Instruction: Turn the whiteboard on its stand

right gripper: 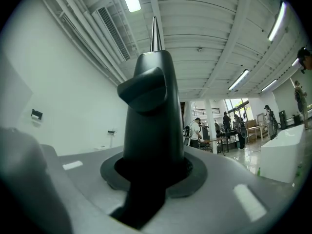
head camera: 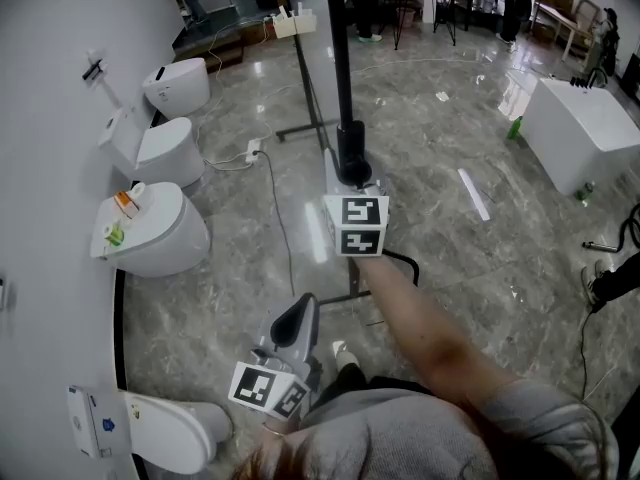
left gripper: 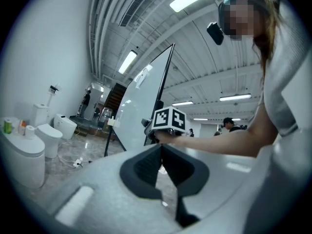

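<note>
head view: whiteboard [head camera: 341, 58] seen edge-on, its black frame running from centre up to 12 o'clock. its stand's [head camera: 300, 128] black floor bar lies at 11 o'clock on the grey marble floor [head camera: 430, 218].

right gripper [head camera: 352, 163] sits at centre, arm reaching in from 5 o'clock, marker cube facing up. its jaws are clamped on the whiteboard's lower edge. right gripper view agrees: dark jaws [right gripper: 148, 82] closed round the frame, w/ the board's thin edge [right gripper: 155, 33] rising straight up to 12 o'clock against the ceiling.

left gripper [head camera: 305, 306] is at 6 o'clock, close to the person's body, well apart from the board and touching nothing. in the left gripper view its jaws [left gripper: 161, 147] are together at the tips, nothing btwn them. beyond them the whiteboard [left gripper: 141, 101] stands tilted at 11 o'clock, w/ the right gripper [left gripper: 148, 128] on its edge.

around: row of white toilets [head camera: 150, 228] along the wall from 7 to 11 o'clock; one has small orange and green items on its tank. power strip w/ cable [head camera: 255, 150] on the floor at 10 o'clock. white bathtub [head camera: 590, 128] at 2 o'clock, green bottle [head camera: 514, 128] just beside it. people and tables far off at 12–1 o'clock.
</note>
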`<state>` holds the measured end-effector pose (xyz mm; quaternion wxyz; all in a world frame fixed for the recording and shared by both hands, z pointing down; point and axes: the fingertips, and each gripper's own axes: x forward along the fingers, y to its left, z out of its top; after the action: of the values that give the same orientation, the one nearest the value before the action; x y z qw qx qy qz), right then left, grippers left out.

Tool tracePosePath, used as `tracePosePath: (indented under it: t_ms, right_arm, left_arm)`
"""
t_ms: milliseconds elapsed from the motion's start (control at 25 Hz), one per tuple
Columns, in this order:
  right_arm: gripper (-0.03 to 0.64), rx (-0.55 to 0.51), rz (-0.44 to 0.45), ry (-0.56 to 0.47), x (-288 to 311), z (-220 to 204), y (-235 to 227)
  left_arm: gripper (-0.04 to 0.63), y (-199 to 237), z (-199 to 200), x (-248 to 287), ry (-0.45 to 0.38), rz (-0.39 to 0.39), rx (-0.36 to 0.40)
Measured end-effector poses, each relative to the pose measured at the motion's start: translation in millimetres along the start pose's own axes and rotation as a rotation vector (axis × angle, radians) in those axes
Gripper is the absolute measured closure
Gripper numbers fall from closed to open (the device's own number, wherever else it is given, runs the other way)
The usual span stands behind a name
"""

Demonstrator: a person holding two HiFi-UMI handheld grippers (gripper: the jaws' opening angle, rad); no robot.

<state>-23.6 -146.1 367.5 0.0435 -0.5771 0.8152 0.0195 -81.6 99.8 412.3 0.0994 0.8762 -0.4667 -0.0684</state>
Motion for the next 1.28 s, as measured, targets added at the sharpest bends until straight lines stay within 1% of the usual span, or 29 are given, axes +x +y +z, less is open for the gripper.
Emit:
tracePosePath:
  t_ms: [200, 360, 720, 880, 1120, 1280]
  right_arm:
    - [0.502, 0.009, 0.011, -0.004, -19, 4, 6]
    - [0.497, 0.01, 0.023, -0.004, -31, 5, 5]
    - [0.488, 0.024, 0.038, 0.002, -61, 6, 12]
    - [0.486, 0.033, 0.044, 0.002, -75, 7, 15]
    - [0.483, 0.03, 0.053, -0.015, -91, 16, 16]
    - [0.483, 0.032, 0.053, -0.009, -97, 15, 21]
  left_arm:
    - [0.598, -27, -12, -22, 0.016, 0.022, -0.025]
    - [0.598, -40, -23, -32, 0.018, 0.039, -0.046]
    - [0.598, -60, -18, -48, -0.015, 0.056, -0.023]
    - [0.598, -69, -22, -58, -0.016, 0.075, -0.03]
    - [0.598, -71, -24, -77, -0.025, 0.132, -0.046]
    - [0.598, -62, -27, -86, -0.022, 0.142, -0.065]
